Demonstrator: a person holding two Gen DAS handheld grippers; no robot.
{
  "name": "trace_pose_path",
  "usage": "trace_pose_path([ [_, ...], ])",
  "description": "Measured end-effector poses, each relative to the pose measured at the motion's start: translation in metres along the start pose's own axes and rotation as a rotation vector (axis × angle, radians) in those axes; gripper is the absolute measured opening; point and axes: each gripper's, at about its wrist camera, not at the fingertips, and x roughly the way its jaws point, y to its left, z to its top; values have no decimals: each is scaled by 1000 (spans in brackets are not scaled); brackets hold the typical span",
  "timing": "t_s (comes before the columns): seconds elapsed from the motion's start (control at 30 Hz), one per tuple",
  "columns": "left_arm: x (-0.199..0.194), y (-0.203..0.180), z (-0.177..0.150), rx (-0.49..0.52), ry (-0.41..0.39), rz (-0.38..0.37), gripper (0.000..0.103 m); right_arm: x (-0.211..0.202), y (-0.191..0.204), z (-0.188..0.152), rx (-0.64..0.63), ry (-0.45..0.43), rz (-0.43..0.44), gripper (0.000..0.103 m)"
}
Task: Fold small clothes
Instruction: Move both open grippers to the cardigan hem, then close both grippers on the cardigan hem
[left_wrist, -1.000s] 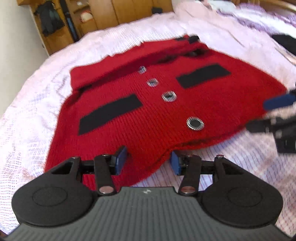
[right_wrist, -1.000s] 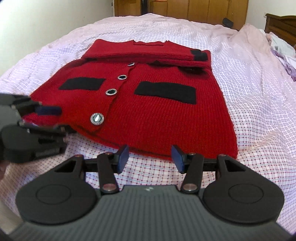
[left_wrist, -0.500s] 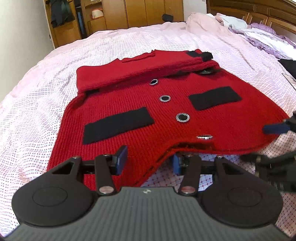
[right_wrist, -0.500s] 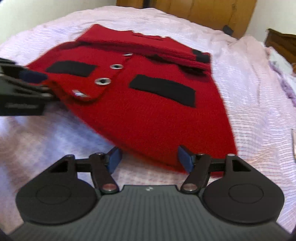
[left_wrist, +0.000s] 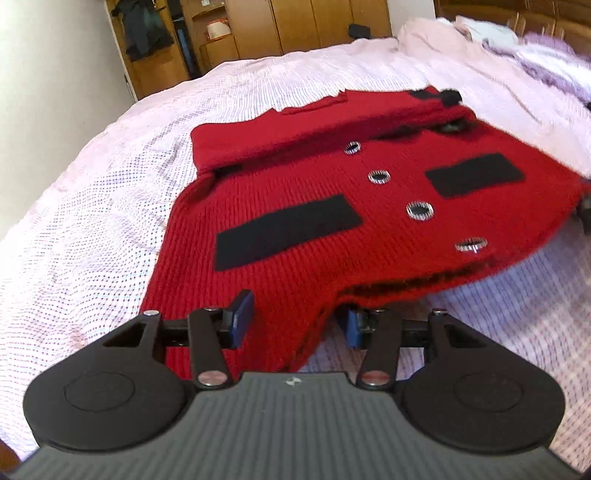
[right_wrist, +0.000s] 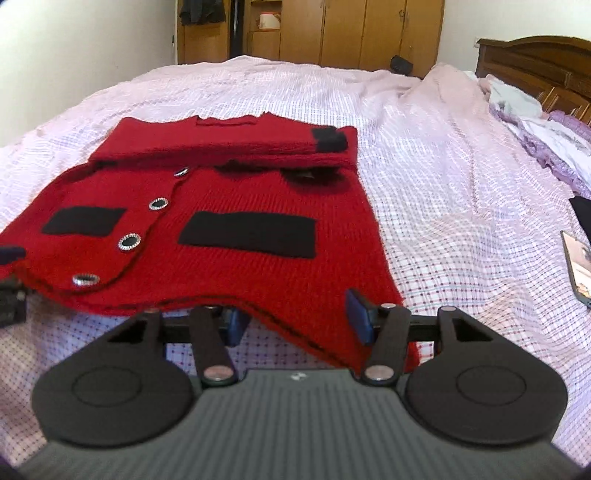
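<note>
A red knitted cardigan (left_wrist: 332, 229) with black pocket patches and round silver buttons lies on the bed, sleeves folded across its top; it also shows in the right wrist view (right_wrist: 236, 236). My left gripper (left_wrist: 291, 325) is open, its jaws astride the near left hem corner, which hangs between them. My right gripper (right_wrist: 295, 321) is open astride the near right hem corner. The hem is raised off the bed between both grippers. The left gripper's tip shows at the right wrist view's left edge (right_wrist: 11, 295).
The bed sheet (right_wrist: 461, 206) is pink checked. A phone (right_wrist: 576, 266) and a dark item lie at the right. Purple and white clothes (right_wrist: 535, 122) are piled near the wooden headboard. Wooden wardrobes (right_wrist: 332, 29) stand behind.
Both grippers moved in onto the cardigan's near hem corners, and the hem has lifted off the sheet. Jaws stay open.
</note>
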Motion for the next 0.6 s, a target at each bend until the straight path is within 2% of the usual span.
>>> trace_pose_path([
  [0.1, 4, 6, 3, -10, -6, -24, 56, 2, 2, -4, 20, 17, 2, 57],
  [0.23, 13, 13, 2, -56, 26, -58, 56, 4, 4, -8, 33, 5, 10, 58],
  [0.47, 14, 11, 5, -89, 4, -46, 54, 6, -5, -9, 58, -30, 50, 57],
  [0.5, 13, 12, 7, -96, -5, -46, 51, 5, -7, -9, 68, -40, 59, 48],
  [0.6, 11, 13, 13, -94, -34, -45, 48, 4, -11, -4, 96, -65, 73, 34],
])
